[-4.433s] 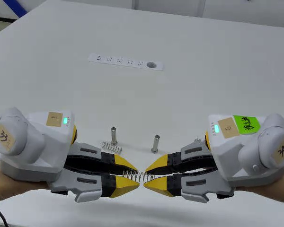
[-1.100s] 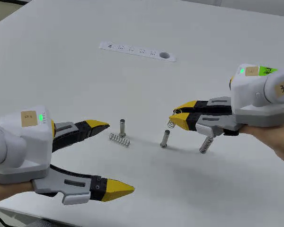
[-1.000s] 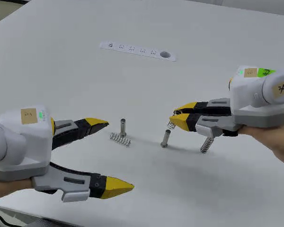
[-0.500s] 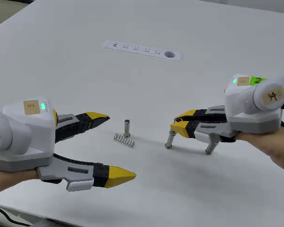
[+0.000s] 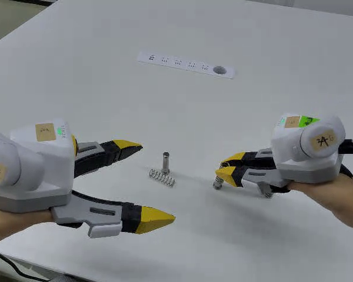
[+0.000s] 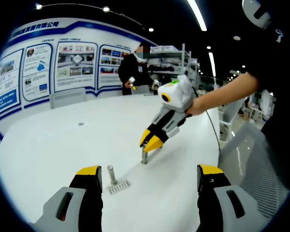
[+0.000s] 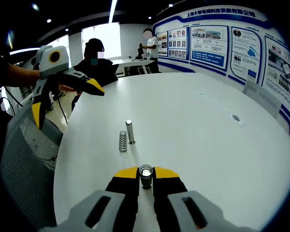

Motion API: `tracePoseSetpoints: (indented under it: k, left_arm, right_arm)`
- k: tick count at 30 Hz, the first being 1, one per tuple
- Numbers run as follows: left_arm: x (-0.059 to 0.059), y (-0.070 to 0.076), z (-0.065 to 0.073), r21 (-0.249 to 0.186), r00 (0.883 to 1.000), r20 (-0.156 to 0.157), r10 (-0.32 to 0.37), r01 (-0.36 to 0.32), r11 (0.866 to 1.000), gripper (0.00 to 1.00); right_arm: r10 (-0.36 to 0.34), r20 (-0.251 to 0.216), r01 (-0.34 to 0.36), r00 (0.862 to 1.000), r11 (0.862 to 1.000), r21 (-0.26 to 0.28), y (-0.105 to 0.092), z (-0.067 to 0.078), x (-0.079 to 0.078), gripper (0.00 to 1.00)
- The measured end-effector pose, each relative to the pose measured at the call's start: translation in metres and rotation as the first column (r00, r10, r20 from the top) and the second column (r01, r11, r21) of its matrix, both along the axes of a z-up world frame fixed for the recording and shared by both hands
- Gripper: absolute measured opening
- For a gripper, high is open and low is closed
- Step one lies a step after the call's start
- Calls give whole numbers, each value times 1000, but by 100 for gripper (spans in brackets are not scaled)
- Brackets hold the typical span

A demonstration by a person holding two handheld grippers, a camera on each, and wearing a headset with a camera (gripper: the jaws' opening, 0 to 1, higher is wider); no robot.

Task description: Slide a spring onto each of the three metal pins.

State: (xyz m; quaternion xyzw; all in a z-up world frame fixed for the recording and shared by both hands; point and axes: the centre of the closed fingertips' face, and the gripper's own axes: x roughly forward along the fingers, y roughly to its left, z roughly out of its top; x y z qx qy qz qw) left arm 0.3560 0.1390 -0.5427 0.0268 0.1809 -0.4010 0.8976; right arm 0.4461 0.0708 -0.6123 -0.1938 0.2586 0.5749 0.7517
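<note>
My right gripper (image 5: 226, 168) is shut on a small spring (image 7: 146, 176), seen end-on between its yellow tips. The spring (image 5: 217, 183) hangs below the tips, down over the middle pin on the white table. To the left a bare metal pin (image 5: 165, 162) stands upright, with a loose spring (image 5: 162, 177) lying at its foot. Another spring-covered pin (image 5: 264, 191) just shows under the right gripper's body. My left gripper (image 5: 150, 182) is wide open at the lower left, holding nothing and short of the bare pin (image 6: 111, 174). The left gripper view shows the right gripper (image 6: 152, 140) above its spring (image 6: 144, 157).
A white power strip (image 5: 185, 63) lies flat at the far side of the table (image 5: 76, 76). In the right gripper view the open left gripper (image 7: 63, 89) reaches in from the left, with people and a mesh chair (image 7: 24, 164) beyond the table edge.
The right gripper has come down with its spring, from above the middle pin to low over it. The left gripper stays open and has barely moved. The head camera has shifted.
</note>
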Motion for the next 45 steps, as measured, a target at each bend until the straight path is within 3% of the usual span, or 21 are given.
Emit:
tracePoseSetpoints:
  k: [10,13,21,24,28,30,34,39,40,45]
  left_arm:
    - [-2,2,-2,3,1000,-7,3,-3,1000,82]
    - [-2,2,-2,10,1000,-5,1,-1,1000,82]
    - [-4,3,-1,8,1000,-1,2,-2,1000,82]
    - [-5,2,-1,7,1000,0,-1,1,1000,82]
    - [-5,4,2,10,1000,14,-2,2,1000,82]
    - [-5,6,3,6,1000,17,3,-3,1000,82]
    - [-5,10,0,6,1000,12,12,-12,1000,81]
    - [-7,13,0,0,1000,10,16,-16,1000,81]
    - [-8,14,0,-3,1000,12,17,-17,1000,81]
    - [-8,21,-3,-4,1000,7,23,-23,1000,80]
  right_arm:
    - [2,0,-2,1000,1000,-30,-1,-12,-1,12]
    - [18,25,-17,1000,999,-47,-1,-14,-1,12]
    - [21,33,-20,999,999,-41,-4,-9,-3,15]
    - [11,51,-10,999,1000,-20,-5,1,-2,18]
    - [6,127,-11,992,999,32,4,31,1,20]
    - [35,156,-44,987,998,55,15,47,-3,20]
    - [78,145,-92,986,991,94,41,59,-18,20]
    - [107,92,-114,990,990,78,71,38,-38,20]
    - [124,99,-128,987,991,33,74,27,-41,20]
    - [120,109,-111,987,990,-88,85,-10,-41,21]
